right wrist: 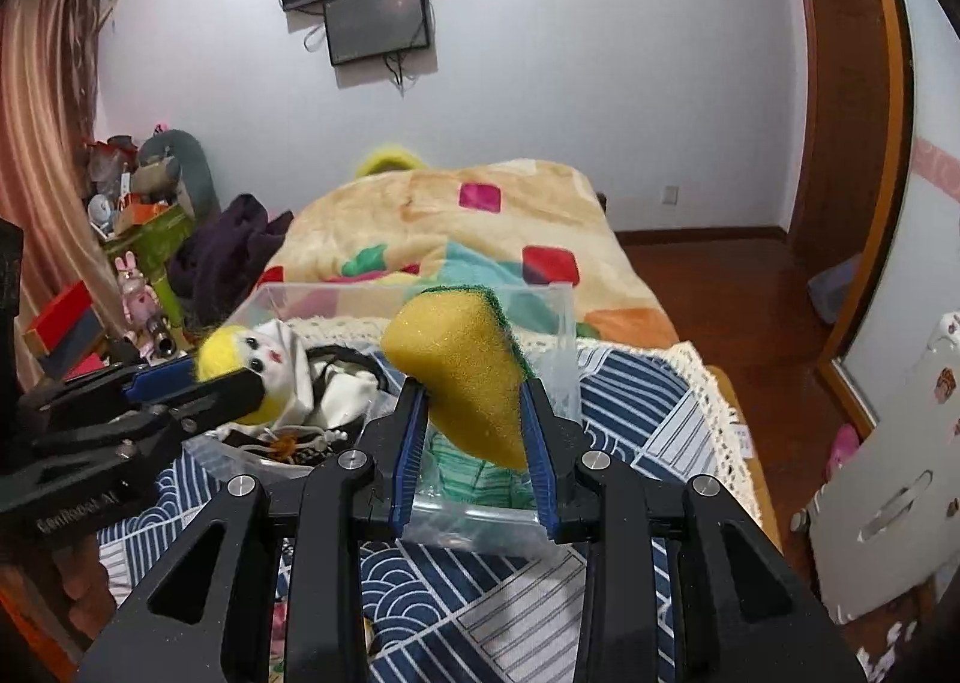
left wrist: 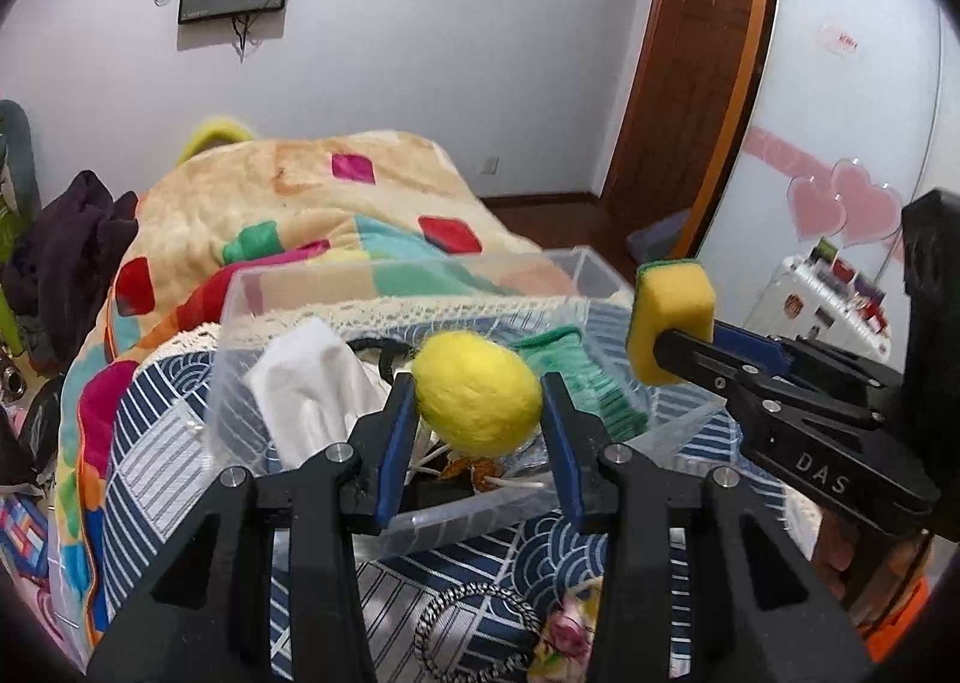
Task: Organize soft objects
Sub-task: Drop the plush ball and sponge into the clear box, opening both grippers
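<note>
My left gripper [left wrist: 477,392] is shut on a yellow felt toy [left wrist: 477,392] with a small white face, held above the near edge of a clear plastic box [left wrist: 420,278]. It also shows in the right wrist view [right wrist: 240,365]. My right gripper [right wrist: 474,413] is shut on a yellow sponge with a green scrub side [right wrist: 462,377], held above the box's right end; the sponge also shows in the left wrist view [left wrist: 672,317]. In the box lie a white cloth [left wrist: 312,377] and a green knitted cloth [left wrist: 582,377].
The box stands on a blue and white patterned cloth [right wrist: 630,413] on a bed with a colourful blanket [right wrist: 480,215]. A black and white braided ring [left wrist: 474,623] lies on the cloth near me. Clutter and boxes [right wrist: 138,239] stand at the left.
</note>
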A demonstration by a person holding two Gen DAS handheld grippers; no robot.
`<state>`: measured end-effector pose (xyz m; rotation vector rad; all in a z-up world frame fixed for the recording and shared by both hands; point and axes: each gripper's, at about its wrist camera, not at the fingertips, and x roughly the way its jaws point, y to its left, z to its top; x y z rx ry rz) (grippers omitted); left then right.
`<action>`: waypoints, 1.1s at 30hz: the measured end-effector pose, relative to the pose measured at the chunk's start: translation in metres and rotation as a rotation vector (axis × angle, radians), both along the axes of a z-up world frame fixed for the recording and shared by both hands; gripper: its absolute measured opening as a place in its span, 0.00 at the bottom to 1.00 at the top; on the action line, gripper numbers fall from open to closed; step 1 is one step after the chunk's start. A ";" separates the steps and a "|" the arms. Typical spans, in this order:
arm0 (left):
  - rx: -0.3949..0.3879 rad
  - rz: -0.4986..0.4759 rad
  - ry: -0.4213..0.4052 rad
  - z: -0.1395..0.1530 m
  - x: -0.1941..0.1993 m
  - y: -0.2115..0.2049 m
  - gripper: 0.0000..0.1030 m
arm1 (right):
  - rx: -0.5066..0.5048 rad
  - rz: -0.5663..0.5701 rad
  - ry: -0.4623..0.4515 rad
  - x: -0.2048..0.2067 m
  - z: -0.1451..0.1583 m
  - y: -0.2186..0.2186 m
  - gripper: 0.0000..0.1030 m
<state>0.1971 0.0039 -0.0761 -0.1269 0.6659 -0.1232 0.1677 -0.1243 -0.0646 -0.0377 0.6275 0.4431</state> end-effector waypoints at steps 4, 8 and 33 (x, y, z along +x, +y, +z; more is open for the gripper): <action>0.006 -0.002 0.030 -0.013 0.009 -0.002 0.39 | -0.020 0.006 0.042 0.007 -0.010 0.004 0.28; 0.003 -0.002 0.055 -0.022 0.016 -0.004 0.40 | -0.029 0.015 0.071 0.007 -0.018 0.006 0.28; 0.034 0.003 -0.038 0.010 -0.042 0.008 0.69 | -0.023 0.070 -0.008 -0.025 0.010 -0.003 0.65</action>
